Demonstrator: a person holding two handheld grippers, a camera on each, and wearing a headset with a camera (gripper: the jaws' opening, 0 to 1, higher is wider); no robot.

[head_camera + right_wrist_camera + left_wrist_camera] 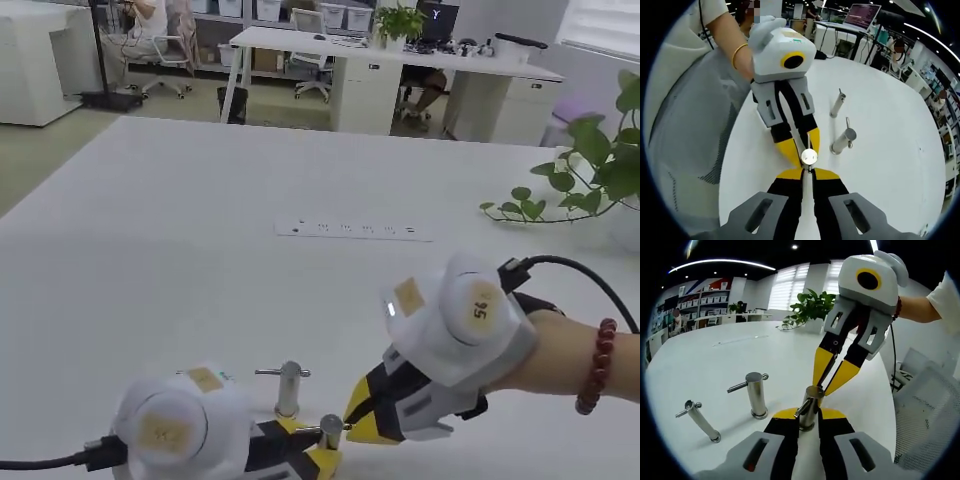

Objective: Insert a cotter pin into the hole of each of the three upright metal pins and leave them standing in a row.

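The white table [200, 220] runs out toward an office of desks. A power strip [355, 230] lies mid-table and a leafy plant [600, 160] sits at the right edge.

Near you, your left gripper [809, 416] is clamped around the lower body of an upright metal pin [812, 396]. Your right gripper [826, 389] reaches in from the right, its yellow tips drawn to a narrow point against that pin's top. A cotter pin [800, 410] sticks out of the pin's left side. You cannot tell whether the tips pinch its other end.

Just left and a little farther off, a second pin [756, 395] stands upright with a second cotter pin [737, 387] through its head. Farther left is a third pin [701, 420], crossed by a third cotter pin [682, 412]. It looks tilted in the left gripper view, though the lens may cause that.
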